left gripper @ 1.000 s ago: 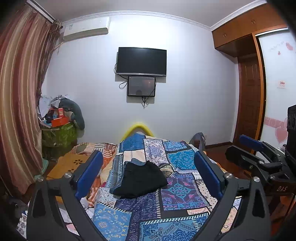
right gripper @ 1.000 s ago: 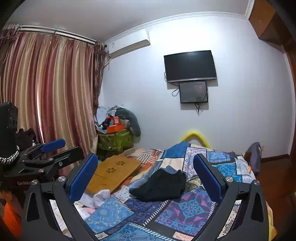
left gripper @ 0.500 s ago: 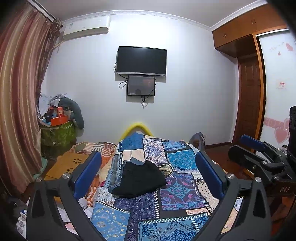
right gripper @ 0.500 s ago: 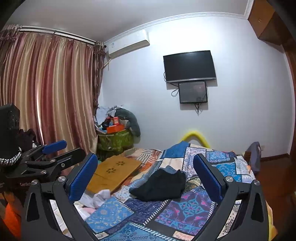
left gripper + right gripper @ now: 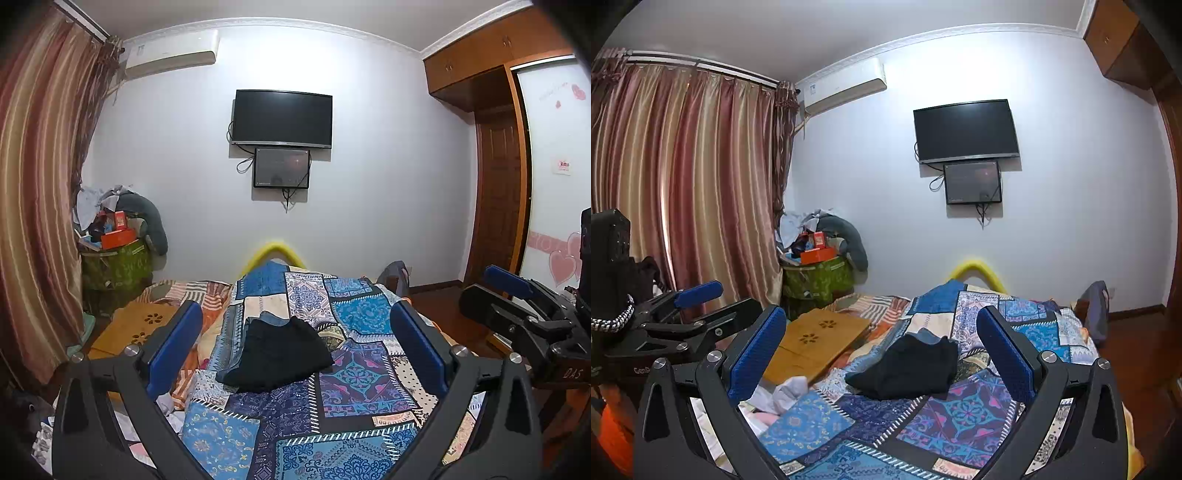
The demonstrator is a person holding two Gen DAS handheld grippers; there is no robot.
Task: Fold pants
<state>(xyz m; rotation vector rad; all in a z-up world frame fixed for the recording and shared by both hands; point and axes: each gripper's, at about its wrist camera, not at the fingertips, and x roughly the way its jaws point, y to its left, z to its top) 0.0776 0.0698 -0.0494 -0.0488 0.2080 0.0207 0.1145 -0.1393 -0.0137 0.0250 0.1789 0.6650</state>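
Observation:
The black pants [image 5: 277, 354] lie in a compact folded bundle on the patchwork bedspread [image 5: 354, 376], with a bit of blue cloth showing at their far edge. They also show in the right wrist view [image 5: 908, 367]. My left gripper [image 5: 295, 339] is open and empty, held above the near end of the bed, well short of the pants. My right gripper [image 5: 882, 343] is open and empty too, to the right of the left one. Each gripper shows at the edge of the other's view.
A wooden lap table [image 5: 816, 343] and loose white cloth [image 5: 783, 391] lie left of the pants. A cluttered green bin [image 5: 114, 258] stands by the curtain. A TV [image 5: 282, 118] hangs on the far wall. A wardrobe and door [image 5: 495, 192] are at the right.
Both grippers have drifted slightly, staying open. The pants have not moved.

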